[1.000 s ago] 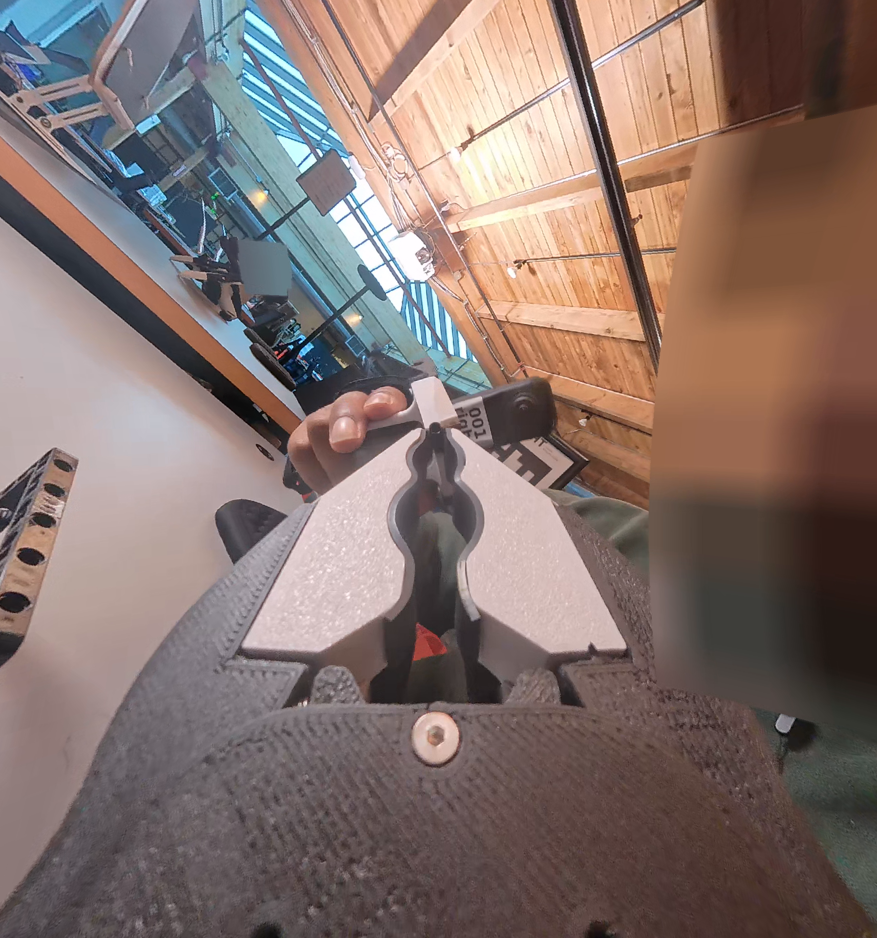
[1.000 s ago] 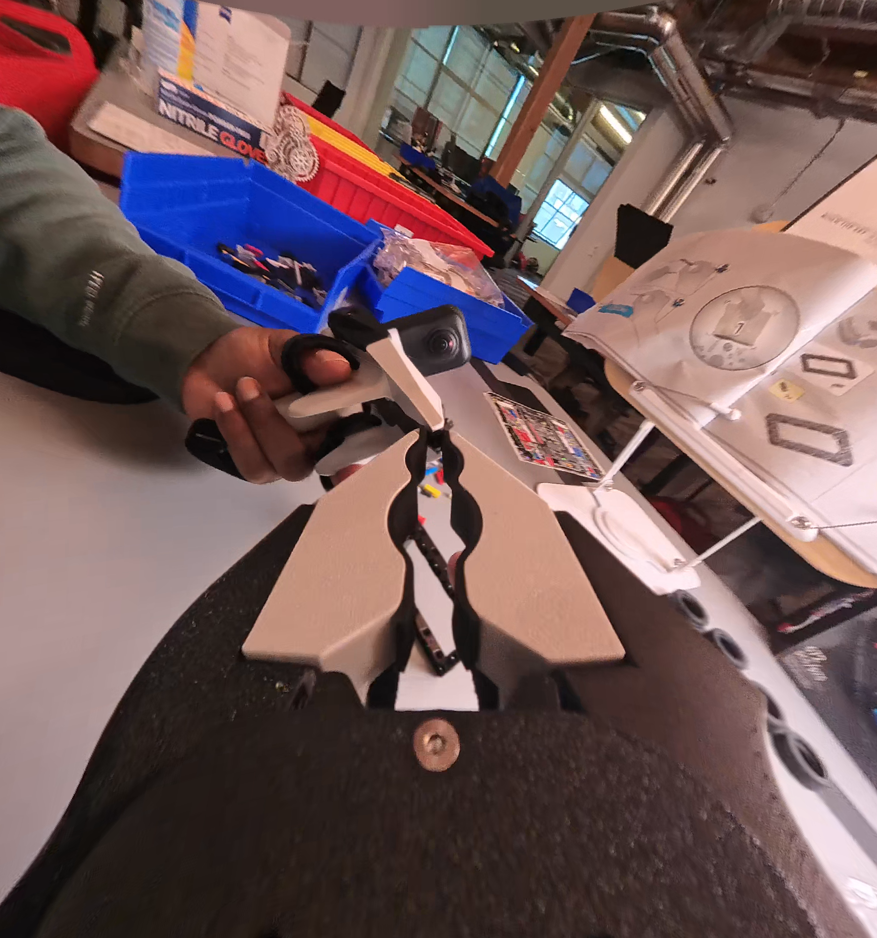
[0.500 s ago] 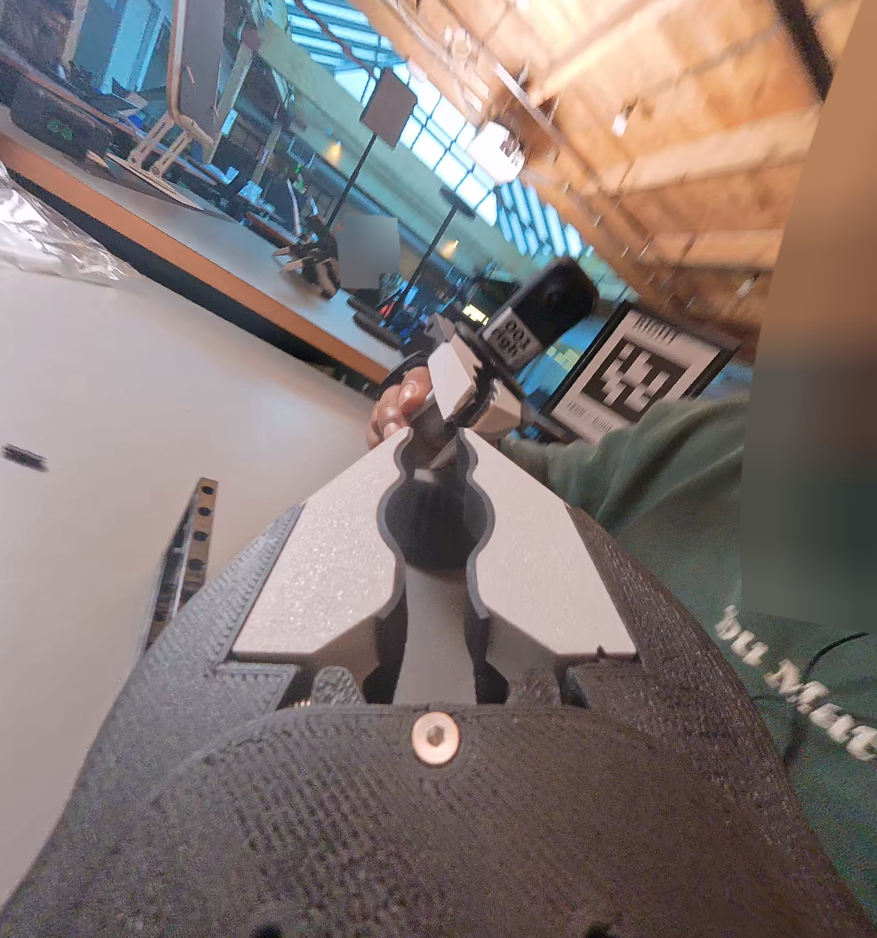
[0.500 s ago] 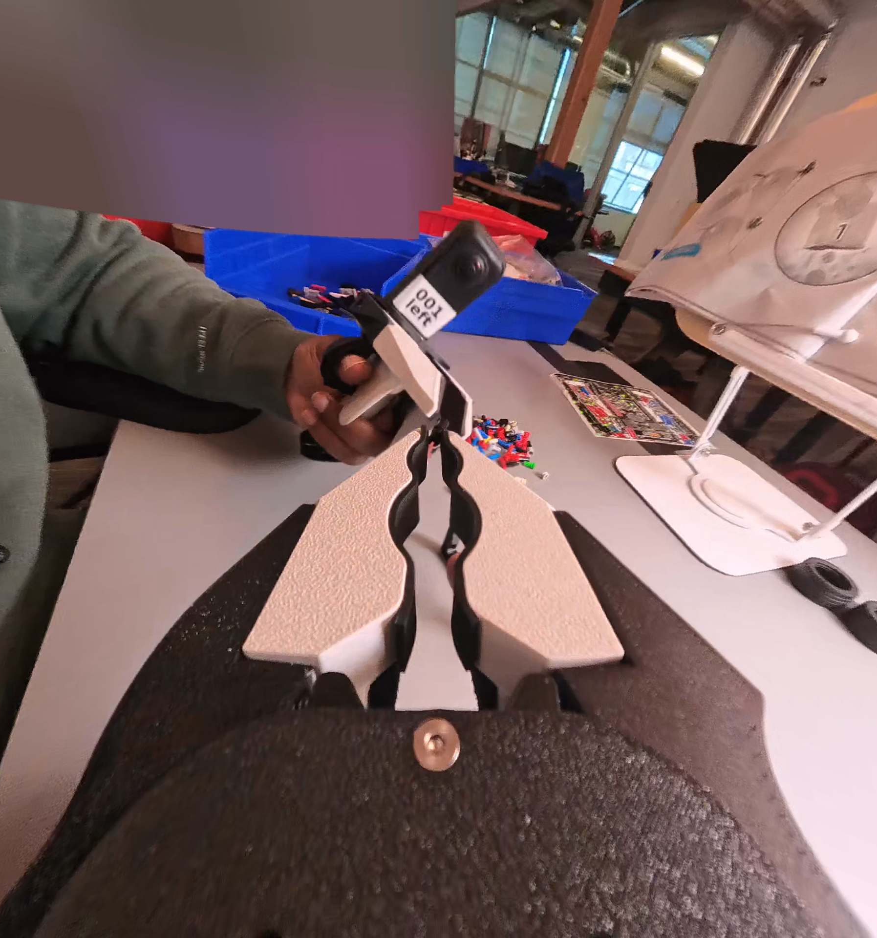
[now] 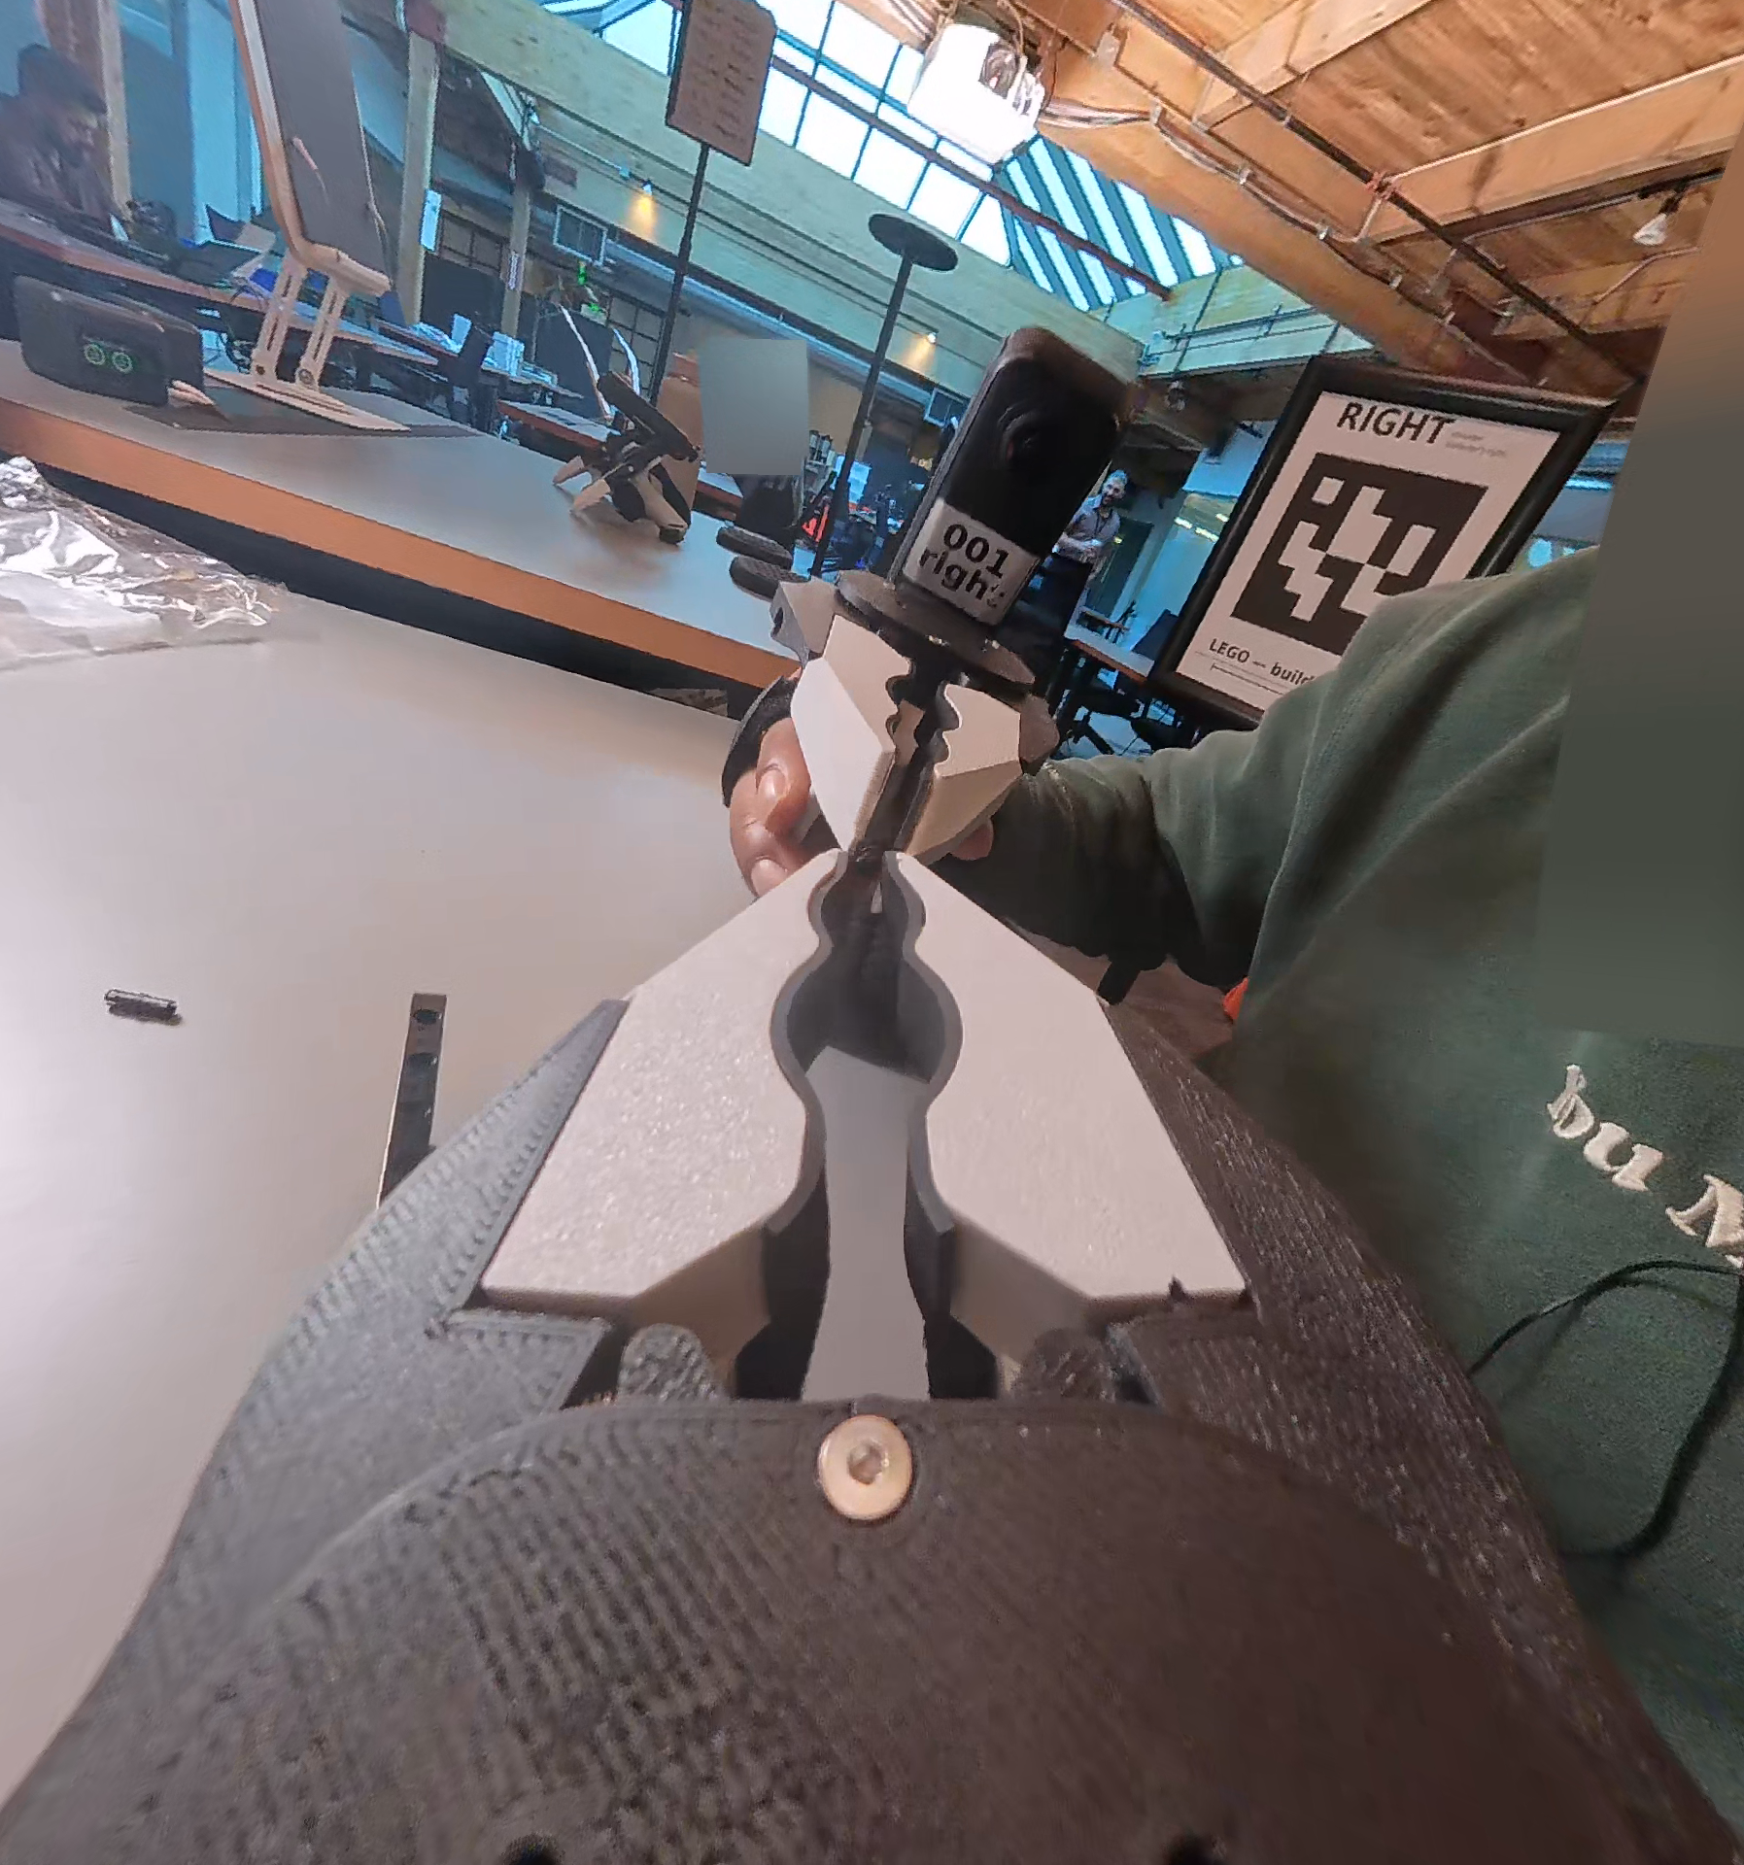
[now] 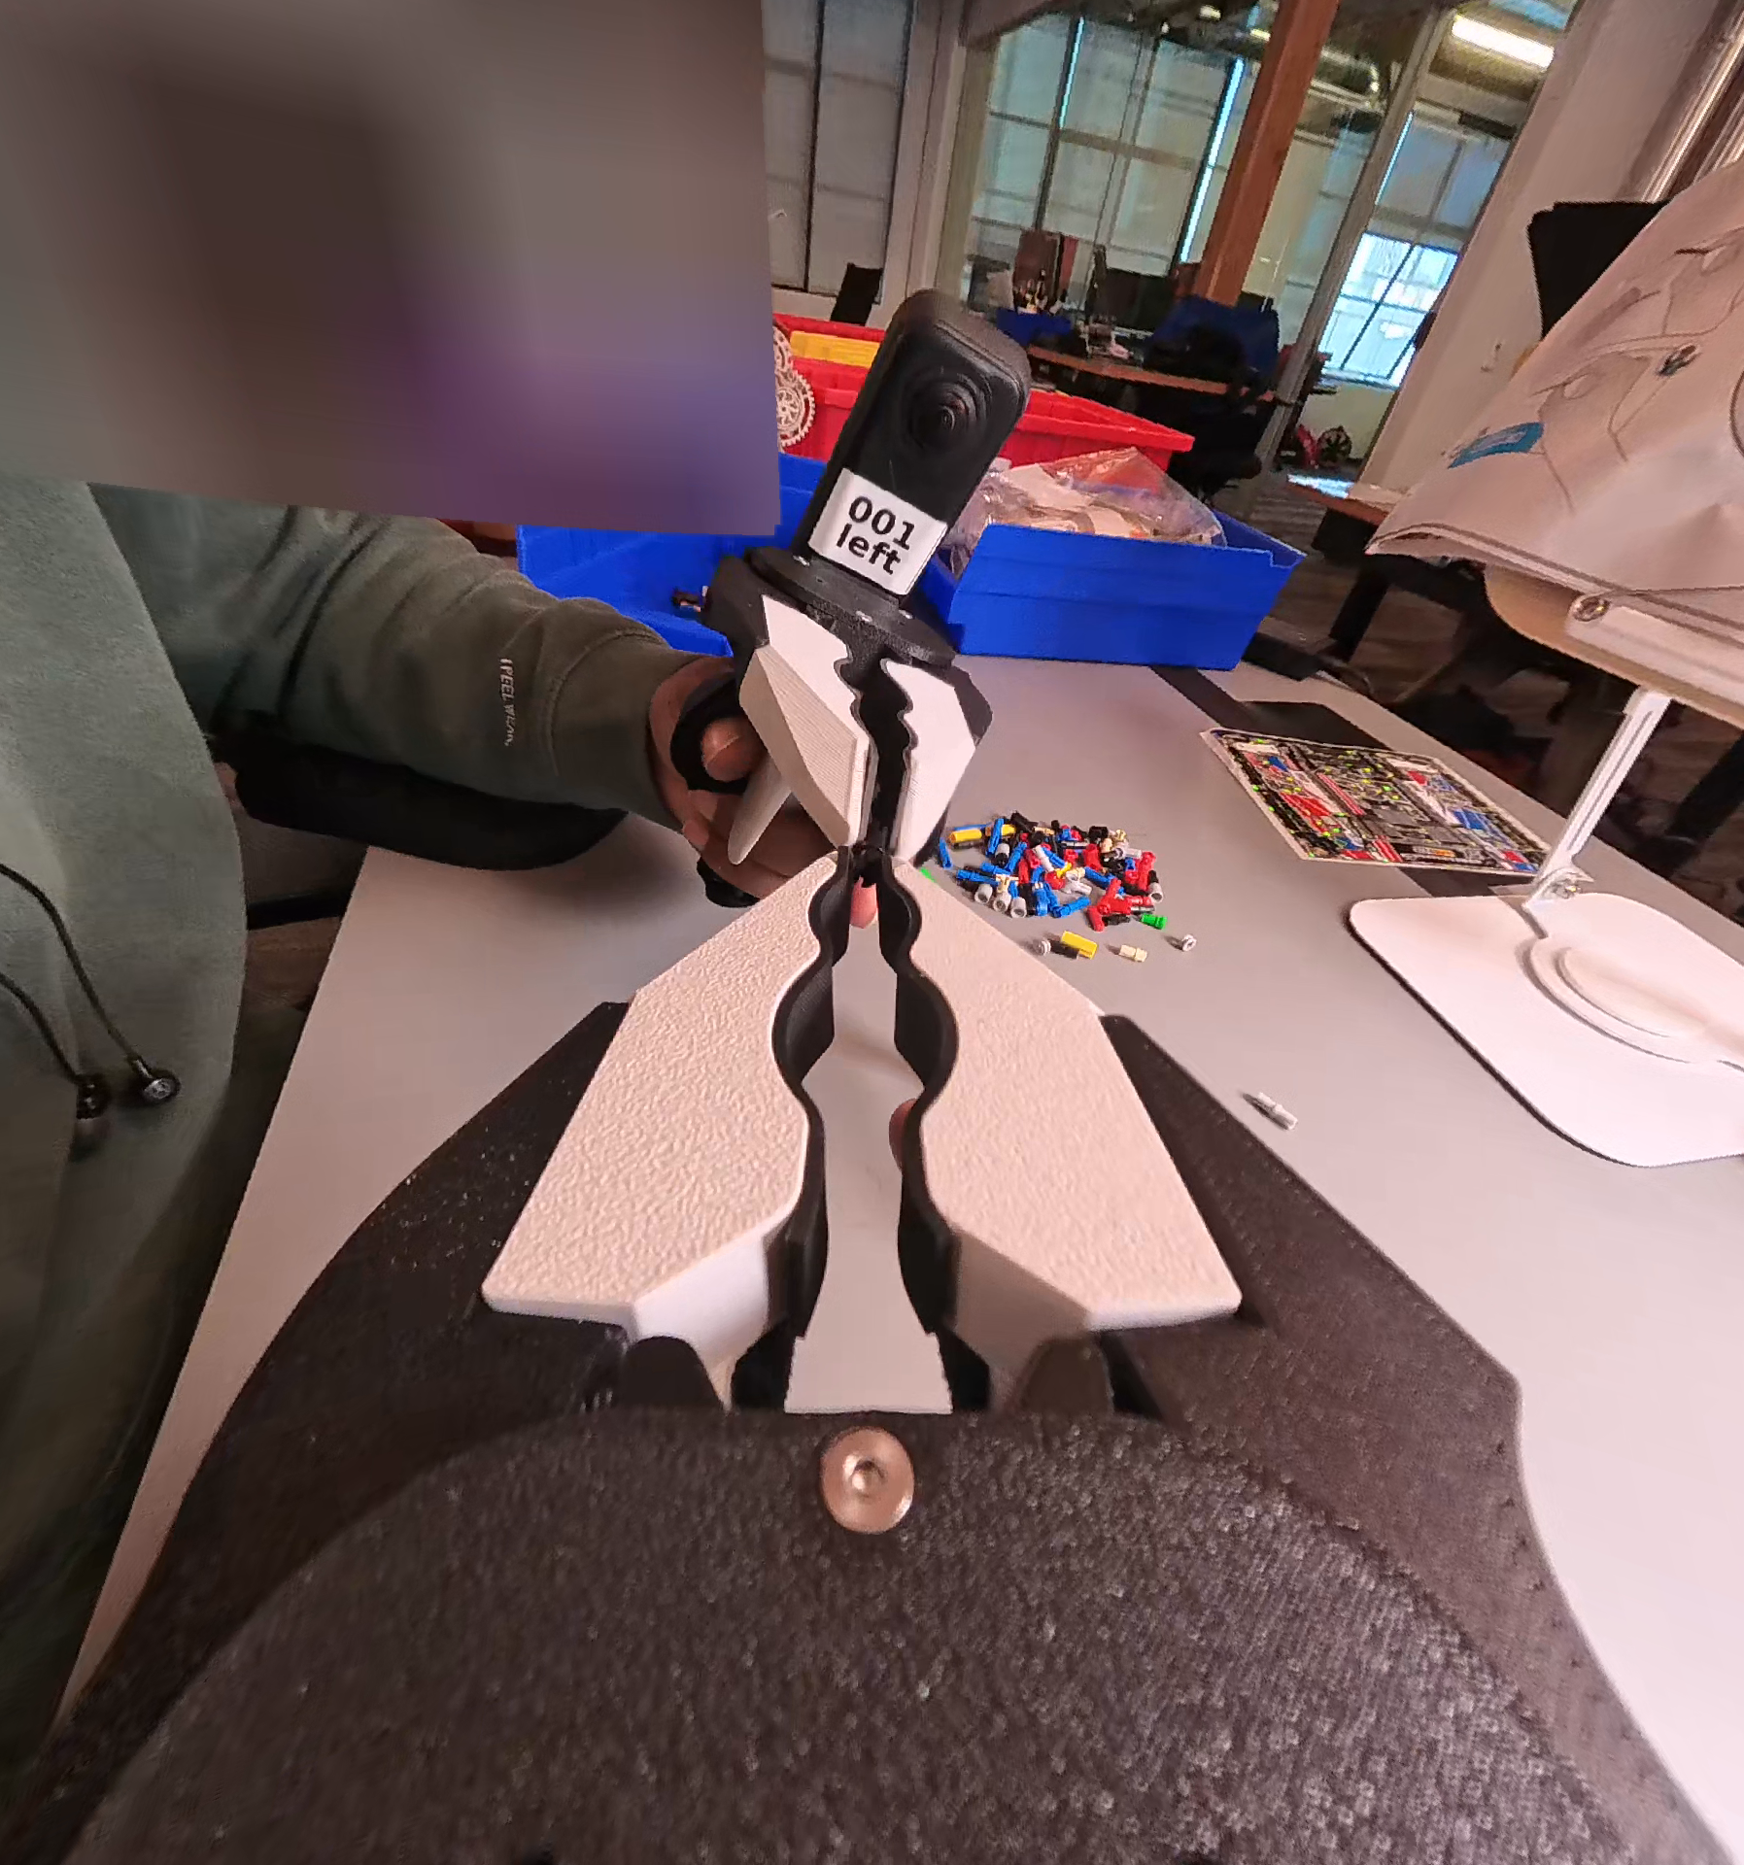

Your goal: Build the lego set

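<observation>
Clear crumpled plastic wrap (image 5: 60,575) lies at the upper left of the left wrist view, on the pale grey bench (image 5: 242,807). It was out of sight a second ago, when that camera was tipped up at the wooden ceiling. Right of it a short black pin (image 5: 141,1004) lies alone, and a black perforated beam (image 5: 418,1090) pokes out from behind the gripper body, flat on the bench.

At frame centre the left gripper (image 5: 867,870) has its tips pressed almost together. The right gripper (image 5: 886,833), which was leaning half a second ago, now stands upright and meets it nose to nose. A small dark piece (image 5: 873,856) sits where the two noses touch, and both pairs of tips close on it. It is too small to say which one truly carries it.

In the right wrist view the same meeting fills the centre: the right gripper (image 6: 862,868) is pinched shut at its tips against the left gripper (image 6: 878,823). Further right a heap of small coloured lego pieces (image 6: 1049,878) lies untouched, then a printed sticker sheet (image 6: 1372,797) and a white stand (image 6: 1594,1009).

I judge this a hand-over or a regrip in the air, with the build barely begun.
</observation>
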Demonstrator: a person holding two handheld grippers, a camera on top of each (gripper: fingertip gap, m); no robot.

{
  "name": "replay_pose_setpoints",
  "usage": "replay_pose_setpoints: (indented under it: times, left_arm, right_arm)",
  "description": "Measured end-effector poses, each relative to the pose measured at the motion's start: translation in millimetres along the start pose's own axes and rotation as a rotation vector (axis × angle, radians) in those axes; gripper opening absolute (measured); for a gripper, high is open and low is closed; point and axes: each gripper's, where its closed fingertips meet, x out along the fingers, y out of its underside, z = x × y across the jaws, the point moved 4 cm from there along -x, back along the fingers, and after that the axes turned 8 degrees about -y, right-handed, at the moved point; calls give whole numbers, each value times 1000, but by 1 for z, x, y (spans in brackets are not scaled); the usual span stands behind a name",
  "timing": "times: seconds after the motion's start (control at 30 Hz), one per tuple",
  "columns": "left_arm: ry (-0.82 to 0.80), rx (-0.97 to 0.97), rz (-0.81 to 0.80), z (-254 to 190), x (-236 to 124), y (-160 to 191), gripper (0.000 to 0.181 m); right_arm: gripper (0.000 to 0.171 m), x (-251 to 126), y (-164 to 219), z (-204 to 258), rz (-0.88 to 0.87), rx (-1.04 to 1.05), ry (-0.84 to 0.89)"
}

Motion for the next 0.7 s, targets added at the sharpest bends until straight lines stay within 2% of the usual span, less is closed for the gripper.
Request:
replay_pose_setpoints:
  times: [0.1,0.2,0.43,0.7]
  left_arm:
    - [16,-40,-34,-2,0,-4,2]
    - [26,-90,-62,0,-1,-7,1]
    - [47,-144,-93,0,-2,-11,2]
    - [51,-141,-97,-3,-1,-10,1]
  right_arm:
    - [5,-2,-5,1,-37,-48,24]
    - [21,-3,-7,1,-56,-65,35]
    - [13,-2,-8,-3,-51,-112,110]
    - [2,5,-10,-1,-46,-117,111]
